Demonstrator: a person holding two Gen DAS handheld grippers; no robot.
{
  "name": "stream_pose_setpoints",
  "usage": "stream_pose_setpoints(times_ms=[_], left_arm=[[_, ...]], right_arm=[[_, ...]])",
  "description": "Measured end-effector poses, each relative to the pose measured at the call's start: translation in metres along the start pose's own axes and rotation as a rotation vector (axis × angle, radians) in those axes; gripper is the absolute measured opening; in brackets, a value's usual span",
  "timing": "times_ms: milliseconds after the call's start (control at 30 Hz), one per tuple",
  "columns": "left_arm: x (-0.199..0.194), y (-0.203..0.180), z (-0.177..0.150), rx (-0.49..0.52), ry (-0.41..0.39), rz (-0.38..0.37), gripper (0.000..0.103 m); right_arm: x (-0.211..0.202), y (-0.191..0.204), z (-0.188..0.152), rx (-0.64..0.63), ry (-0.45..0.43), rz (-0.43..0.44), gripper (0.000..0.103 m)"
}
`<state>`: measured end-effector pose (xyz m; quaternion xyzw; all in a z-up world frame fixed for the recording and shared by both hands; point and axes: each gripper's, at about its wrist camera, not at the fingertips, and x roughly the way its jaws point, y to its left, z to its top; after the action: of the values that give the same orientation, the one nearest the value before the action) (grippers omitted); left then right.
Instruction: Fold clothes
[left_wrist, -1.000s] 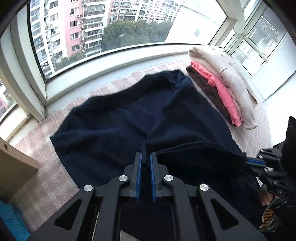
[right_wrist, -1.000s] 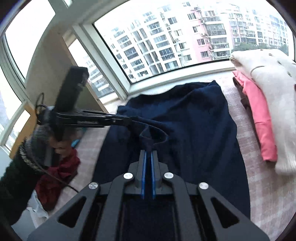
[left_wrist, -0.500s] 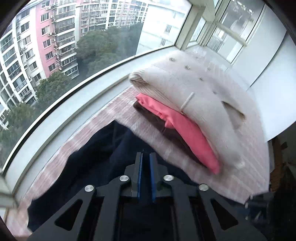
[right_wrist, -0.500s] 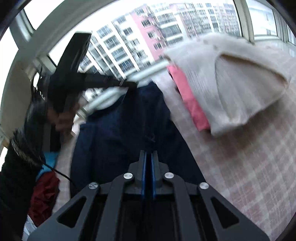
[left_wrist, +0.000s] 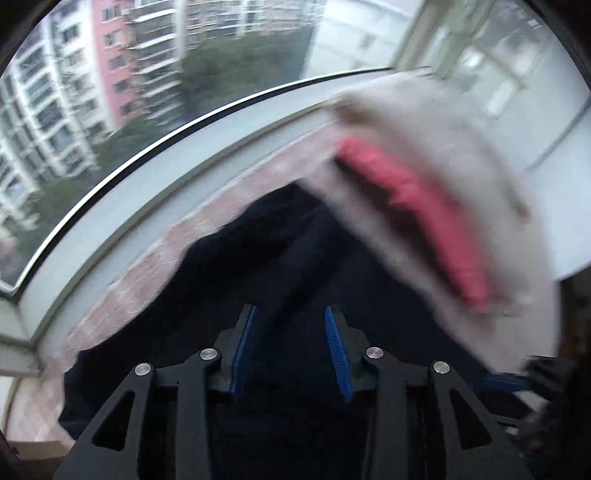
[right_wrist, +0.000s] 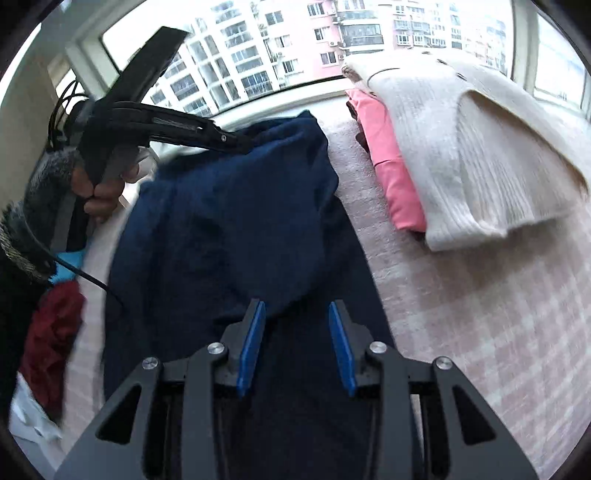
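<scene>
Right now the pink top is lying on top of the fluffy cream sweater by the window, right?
Not quite. The right wrist view shows the cream sweater lying on top of the pink top, not under it. They do sit by the window.

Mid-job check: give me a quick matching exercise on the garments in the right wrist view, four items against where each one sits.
Things:
1. navy garment
2. cream knit
3. pink garment
4. dark red cloth

Places:
A. far left edge, below the hand on the other gripper
B. top of the folded stack on the right
C. spread down the middle, under the right gripper
D. in the stack, under the cream piece

Pairs: 1-C, 2-B, 3-D, 4-A
</scene>
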<state>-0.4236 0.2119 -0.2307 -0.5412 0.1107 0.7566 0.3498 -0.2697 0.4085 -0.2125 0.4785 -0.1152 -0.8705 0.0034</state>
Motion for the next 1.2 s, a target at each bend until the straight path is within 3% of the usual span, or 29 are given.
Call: stream_pose_setpoints(times_ms=[200, 267, 300, 333, 400, 500, 567, 633, 767, 967, 1000, 1033, 1067, 1133, 1167, 1200], left_arm=[[0.018, 0.007, 0.023, -0.033, -0.016, -0.033, 0.037], [0.026, 0.007, 0.024, -0.032, 0.002, -0.069, 0.025], [0.029, 0.006, 0.022, -0.025, 0.009, -0.084, 0.007], [0.029, 0.004, 0.021, -0.007, 0.008, -0.068, 0.003], [0.022, 0.004, 0.017, 0.015, -0.03, 0.049, 0.002], [0.009, 0.02, 0.015, -0.053, -0.057, 0.11, 0.002], [0.0, 0.023, 0.017, -0.058, -0.062, 0.111, 0.01], [-0.008, 0.021, 0.021, -0.061, -0.082, 0.099, 0.032], [-0.008, -0.004, 0.037, 0.012, -0.102, 0.063, 0.039], [0.028, -0.022, 0.058, 0.057, -0.022, 0.083, 0.042], [0.033, -0.022, 0.059, 0.059, -0.013, 0.08, 0.039], [0.037, -0.022, 0.06, 0.062, -0.005, 0.077, 0.011], [0.041, -0.021, 0.062, 0.061, -0.002, 0.093, 0.002], [0.046, -0.015, 0.065, 0.046, -0.019, 0.191, 0.0], [0.047, -0.011, 0.066, 0.03, -0.025, 0.21, 0.0], [0.046, -0.006, 0.066, -0.003, -0.027, 0.178, 0.0]], right_arm=[[-0.001, -0.036, -0.002, 0.015, 0.037, -0.059, 0.045], [0.002, -0.042, -0.006, 0.015, 0.048, -0.062, 0.045], [0.004, -0.042, -0.008, 0.008, 0.05, -0.066, 0.045], [0.006, -0.042, -0.01, -0.001, 0.052, -0.072, 0.045], [0.008, -0.04, -0.014, -0.027, 0.048, -0.089, 0.045], [0.01, -0.034, -0.016, -0.078, 0.037, -0.117, 0.045], [0.01, -0.032, -0.016, -0.099, 0.038, -0.126, 0.045], [0.01, -0.033, -0.018, -0.095, 0.035, -0.123, 0.045], [0.01, -0.033, -0.018, -0.079, 0.029, -0.119, 0.045], [0.005, -0.032, -0.022, -0.091, 0.021, -0.126, 0.046], [0.006, -0.031, -0.022, -0.094, 0.019, -0.125, 0.046], [0.006, -0.031, -0.023, -0.096, 0.017, -0.125, 0.046], [0.005, -0.031, -0.023, -0.101, 0.015, -0.128, 0.045], [0.005, -0.031, -0.025, -0.112, 0.012, -0.133, 0.045], [0.004, -0.031, -0.027, -0.115, 0.012, -0.135, 0.045], [0.002, -0.032, -0.027, -0.111, 0.017, -0.129, 0.042]])
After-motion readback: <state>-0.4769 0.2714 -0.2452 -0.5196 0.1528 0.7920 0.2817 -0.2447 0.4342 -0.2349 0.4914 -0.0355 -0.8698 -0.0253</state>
